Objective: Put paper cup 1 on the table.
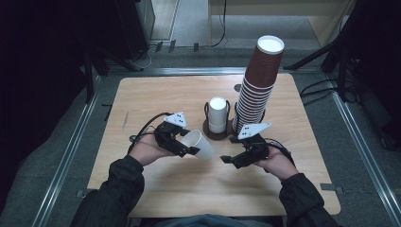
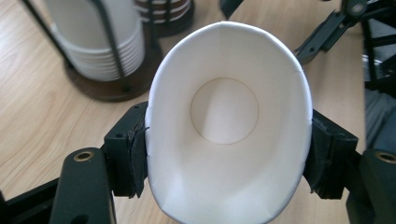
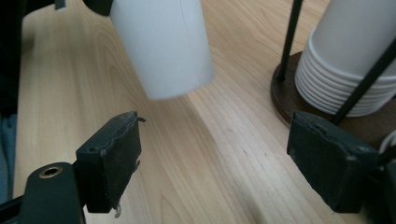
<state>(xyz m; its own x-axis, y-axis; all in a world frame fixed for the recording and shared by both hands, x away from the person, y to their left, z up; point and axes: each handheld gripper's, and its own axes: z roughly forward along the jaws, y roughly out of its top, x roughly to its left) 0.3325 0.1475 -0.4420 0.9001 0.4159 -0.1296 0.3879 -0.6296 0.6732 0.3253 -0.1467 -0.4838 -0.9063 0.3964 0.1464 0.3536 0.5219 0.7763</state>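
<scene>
A single white paper cup [image 1: 200,144] lies on its side in the air above the table, mouth toward my left gripper [image 1: 187,144], which is shut on its rim. In the left gripper view the cup [image 2: 229,112] is squeezed oval between the two pads [image 2: 133,161]. My right gripper [image 1: 230,161] hovers just right of the cup, open and holding nothing. In the right gripper view its gripper [image 3: 219,161] has its jaws wide apart over bare wood, with the cup's base [image 3: 163,46] hanging above and ahead of them.
A stack of white cups [image 1: 218,115] stands in a dark wire holder [image 1: 207,127] at the table's middle. Beside it rises a tall leaning stack of brown cups [image 1: 257,82]. The wooden table [image 1: 156,94] ends at metal rails and dark floor.
</scene>
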